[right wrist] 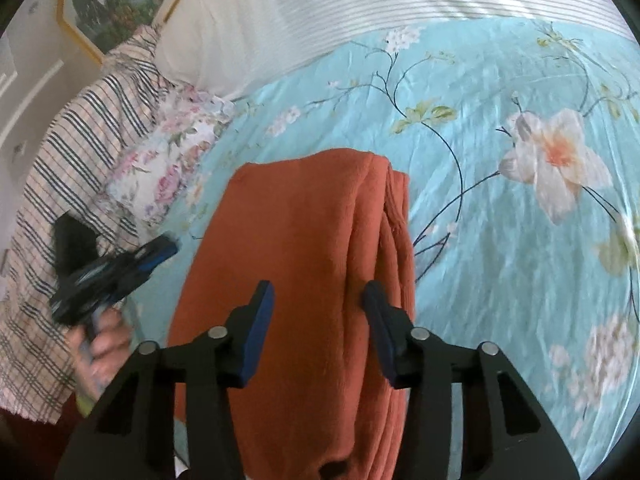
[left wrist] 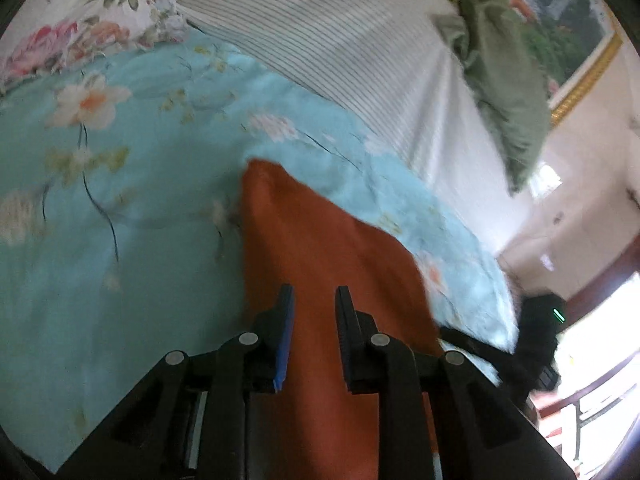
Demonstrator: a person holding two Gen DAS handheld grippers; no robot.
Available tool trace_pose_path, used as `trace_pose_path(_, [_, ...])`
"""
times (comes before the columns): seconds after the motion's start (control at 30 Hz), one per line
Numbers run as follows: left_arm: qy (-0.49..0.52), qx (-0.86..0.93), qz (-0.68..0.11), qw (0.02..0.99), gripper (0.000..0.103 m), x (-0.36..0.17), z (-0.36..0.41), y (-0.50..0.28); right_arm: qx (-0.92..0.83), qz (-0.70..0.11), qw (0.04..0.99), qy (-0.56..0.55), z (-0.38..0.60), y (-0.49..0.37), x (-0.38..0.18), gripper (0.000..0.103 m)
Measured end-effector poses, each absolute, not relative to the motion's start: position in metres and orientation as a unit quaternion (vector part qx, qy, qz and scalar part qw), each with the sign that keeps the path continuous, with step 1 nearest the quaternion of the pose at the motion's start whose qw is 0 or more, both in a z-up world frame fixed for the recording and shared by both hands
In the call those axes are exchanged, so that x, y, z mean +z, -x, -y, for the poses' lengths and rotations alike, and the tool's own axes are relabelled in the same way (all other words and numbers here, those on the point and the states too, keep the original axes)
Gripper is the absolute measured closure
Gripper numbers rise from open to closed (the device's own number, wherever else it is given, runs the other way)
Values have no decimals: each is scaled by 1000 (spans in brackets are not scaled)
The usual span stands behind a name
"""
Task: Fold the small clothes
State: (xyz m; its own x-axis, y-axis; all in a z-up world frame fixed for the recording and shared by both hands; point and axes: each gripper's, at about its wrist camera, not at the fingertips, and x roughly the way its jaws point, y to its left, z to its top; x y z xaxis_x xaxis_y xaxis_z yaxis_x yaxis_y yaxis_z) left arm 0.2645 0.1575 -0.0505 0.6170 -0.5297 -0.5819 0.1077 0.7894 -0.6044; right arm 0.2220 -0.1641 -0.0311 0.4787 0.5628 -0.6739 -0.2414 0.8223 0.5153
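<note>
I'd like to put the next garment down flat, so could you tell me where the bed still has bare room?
The widest free patch is the blue floral sheet, between the folded orange garment and the striped white cover. It is crowded on the garment's other side: the floral pillow, plaid cloth and left gripper leave only a narrow strip.

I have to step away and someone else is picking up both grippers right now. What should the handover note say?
Left gripper: jaws narrowly apart, nothing visibly clamped.
Right gripper: jaws apart above the cloth, nothing gripped.
Orange garment: lies folded in several layers on the blue floral bedsheet.
Done: this piece looks folded.
Left: perhaps neaten its edges. A plaid cloth lies at the bed's edge; whether it needs folding is unclear.
</note>
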Motion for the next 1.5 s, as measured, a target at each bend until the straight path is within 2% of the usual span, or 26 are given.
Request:
trace_pose_path(0.27, [218,-255,-410,848,83,-56,-128,-221,221,-459,835,-206,167,-238,-46,65])
trace_pose_path(0.33, [207,-263,-420,843,83,-58,-119,-219,228,-460,834,-203,165,-240,-44,92])
trace_pose_path(0.4, [198,-269,-424,842,84,-57,-115,-217,240,-448,835,-213,164,-237,-36,92])
trace_pose_path(0.53, [182,-284,-422,841,83,-51,-106,-205,253,-359,871,-222,177,-199,9,92])
trace_pose_path(0.6, [172,-285,-435,837,83,-61,-99,-201,226,-368,878,-210,184,-197,1,92])
trace_pose_path(0.7, [170,-269,-463,827,84,-84,-90,-199,187,-432,848,-242,200,-215,-51,92])
trace_pose_path(0.8, [184,-260,-454,832,86,-90,-93,-196,185,-446,834,-268,203,-222,-74,92])
trace_pose_path(0.97, [207,-255,-461,825,91,-92,-99,-198,171,-445,840,-259,198,-221,-67,88])
trace_pose_path(1.07, [195,-248,-449,836,91,-74,-102,-198,130,-425,866,-229,195,-206,-41,88])
trace_pose_path(1.2, [181,-239,-422,856,84,-47,-100,-223,169,-384,882,-214,180,-198,-8,88])
trace_pose_path(1.33, [171,-186,-415,874,84,-42,-100,-274,192,-406,868,-213,153,-228,-13,88])
trace_pose_path(1.5, [178,-151,-454,860,85,-71,-109,-329,180,-437,852,-225,147,-258,-37,88])
